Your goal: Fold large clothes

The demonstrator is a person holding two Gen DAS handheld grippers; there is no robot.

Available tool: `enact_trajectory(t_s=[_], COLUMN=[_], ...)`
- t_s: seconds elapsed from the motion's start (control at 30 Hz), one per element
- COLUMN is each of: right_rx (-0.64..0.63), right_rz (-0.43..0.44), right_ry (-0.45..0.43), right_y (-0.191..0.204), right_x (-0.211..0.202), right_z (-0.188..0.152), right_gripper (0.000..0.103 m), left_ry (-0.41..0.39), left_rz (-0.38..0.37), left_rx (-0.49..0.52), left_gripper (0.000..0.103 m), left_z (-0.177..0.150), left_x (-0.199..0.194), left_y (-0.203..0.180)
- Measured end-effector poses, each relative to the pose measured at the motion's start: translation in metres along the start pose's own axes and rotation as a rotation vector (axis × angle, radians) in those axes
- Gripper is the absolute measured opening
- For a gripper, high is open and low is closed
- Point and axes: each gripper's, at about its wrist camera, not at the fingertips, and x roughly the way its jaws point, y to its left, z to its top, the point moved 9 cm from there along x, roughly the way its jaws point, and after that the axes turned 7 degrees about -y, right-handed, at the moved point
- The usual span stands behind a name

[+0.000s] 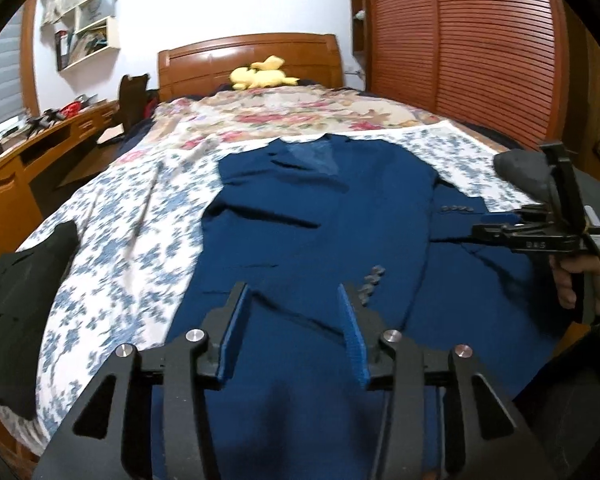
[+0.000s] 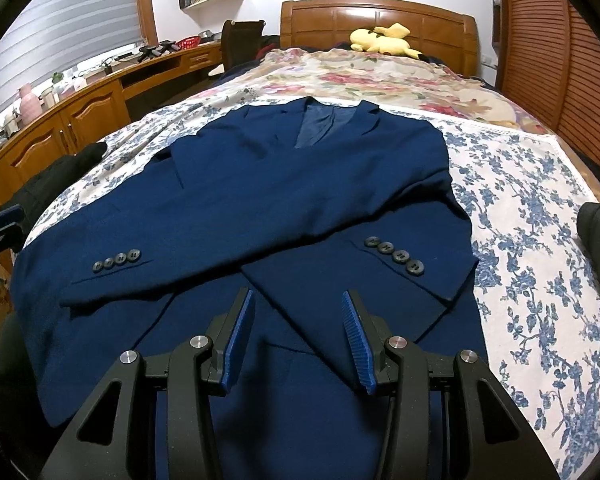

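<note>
A navy suit jacket (image 2: 260,200) lay face up on the floral bedspread (image 2: 540,240), collar toward the wooden headboard (image 2: 380,16), with both sleeves folded in and crossed over the chest, the buttoned cuffs pointing outward. Below the crossed sleeves, the hem end reached toward the foot of the bed, under both grippers.

The left gripper (image 1: 296,320) hovered over the lower part of the jacket with its jaws about halfway apart and nothing between the blue pads. The right gripper (image 2: 298,320) sat the same way, jaws half open and empty, just short of where the two sleeves cross; in the left wrist view it showed at the jacket's right edge, a hand (image 1: 576,280) around its grip.

The likely next step was lifting the hem toward the collar. The risk lay in the loose sleeves: if the pads caught only the top layer, or the two grippers rose unevenly, the crossed sleeves could slide off the chest and undo the fold. A pinch too near the middle could also leave the hem corners sagging and creasing.
</note>
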Motion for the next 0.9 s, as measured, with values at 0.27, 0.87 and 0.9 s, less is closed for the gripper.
enact_trajectory(t_s=[0.27, 0.87, 0.9], right_rx=[-0.015, -0.062, -0.059], right_rz=[0.008, -0.056, -0.065], right_ry=[0.029, 0.017, 0.024], right_y=[0.009, -0.009, -0.014], right_x=[0.012, -0.041, -0.048], right_z=[-0.005, -0.019, -0.024], right_gripper=[0.047, 0.057, 0.057], left_ry=[0.082, 0.14, 0.143], left_rz=[0.043, 0.041, 0.041], left_rx=[-0.065, -0.098, -0.099], left_gripper=[0.077, 0.055, 0.055], left_z=[-0.035, -0.075, -0.076], left_x=[0.007, -0.004, -0.004], left_y=[0.048, 0.09, 0.091])
